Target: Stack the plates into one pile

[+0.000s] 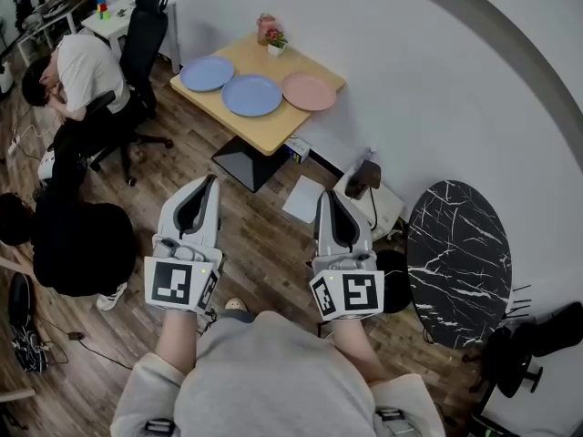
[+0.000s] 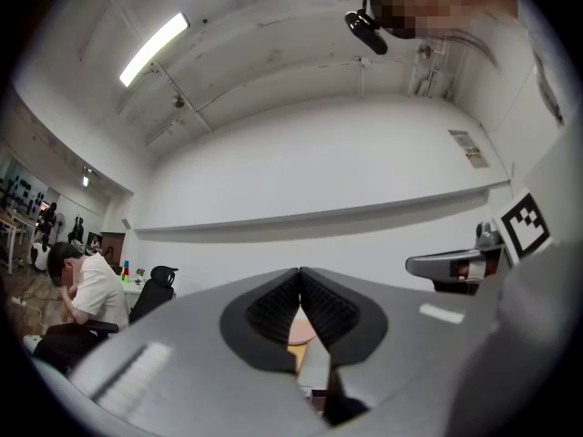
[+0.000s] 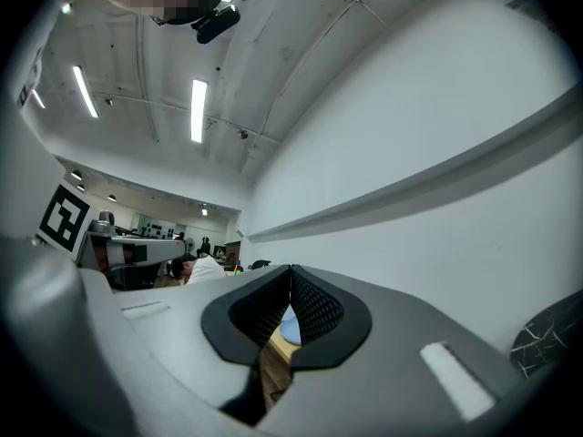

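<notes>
Three plates lie flat and close together on the wooden table (image 1: 273,127): a left blue plate (image 1: 207,73), a middle blue plate (image 1: 252,95) and a pink plate (image 1: 309,91); none sits on another, so I think the pile is not started yet; the left gripper (image 1: 209,182) and the right gripper (image 1: 325,197) are held out in front of the person, well apart from the table; both point toward the plates, likely because that is where they must go; each claw is pressed together with nothing in it, since no plate is near enough to grab; a little flower pot (image 1: 276,42) stands at the back of the table, clear of the plates.
</notes>
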A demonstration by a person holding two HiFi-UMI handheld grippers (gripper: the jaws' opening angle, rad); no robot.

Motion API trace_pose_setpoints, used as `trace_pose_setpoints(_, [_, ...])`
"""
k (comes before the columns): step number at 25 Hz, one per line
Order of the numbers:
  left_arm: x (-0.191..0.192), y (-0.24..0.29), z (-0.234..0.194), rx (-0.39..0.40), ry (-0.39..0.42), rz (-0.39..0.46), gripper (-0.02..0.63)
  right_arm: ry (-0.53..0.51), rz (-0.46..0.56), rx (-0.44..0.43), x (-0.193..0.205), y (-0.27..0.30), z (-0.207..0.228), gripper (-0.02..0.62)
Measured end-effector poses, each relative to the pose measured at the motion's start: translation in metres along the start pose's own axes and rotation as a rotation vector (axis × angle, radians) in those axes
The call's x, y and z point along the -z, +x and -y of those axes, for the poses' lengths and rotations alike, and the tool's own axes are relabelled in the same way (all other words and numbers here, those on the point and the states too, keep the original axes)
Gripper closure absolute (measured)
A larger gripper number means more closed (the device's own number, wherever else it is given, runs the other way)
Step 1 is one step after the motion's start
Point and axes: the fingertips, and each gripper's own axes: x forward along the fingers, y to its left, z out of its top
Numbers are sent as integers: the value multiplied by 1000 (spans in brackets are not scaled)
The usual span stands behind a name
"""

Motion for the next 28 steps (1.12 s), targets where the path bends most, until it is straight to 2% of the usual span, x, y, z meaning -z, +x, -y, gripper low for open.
trace_pose_setpoints(14, [27, 20, -55, 46, -39, -20, 546, -3, -41, 57, 25, 38, -27, 591])
trace_pose_setpoints(22, [44, 47, -70, 43, -54, -41, 548, -3, -52, 66, 34, 70, -12, 591])
trace_pose_setpoints(28, [53, 87, -80, 24, -43, -48, 546, 3, -45, 49, 41, 110, 10, 591])
